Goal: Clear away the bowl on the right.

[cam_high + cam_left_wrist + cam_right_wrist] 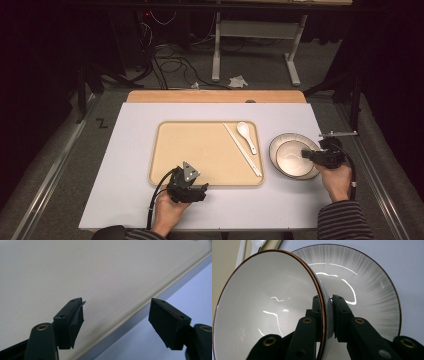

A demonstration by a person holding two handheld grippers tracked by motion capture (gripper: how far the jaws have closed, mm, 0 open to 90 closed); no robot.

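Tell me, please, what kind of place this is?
Probably a lab or recording room staged as a dining setup. A tray with a spoon lies on a white table, while loose cables trail over a carpeted floor behind it.

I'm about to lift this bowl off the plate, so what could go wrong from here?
The right tool pinches only the thin rim of the bowl, so the glossy bowl could slip or tilt. It sits on the plate, which might get dragged. The spoon and chopsticks on the tray lie close by.
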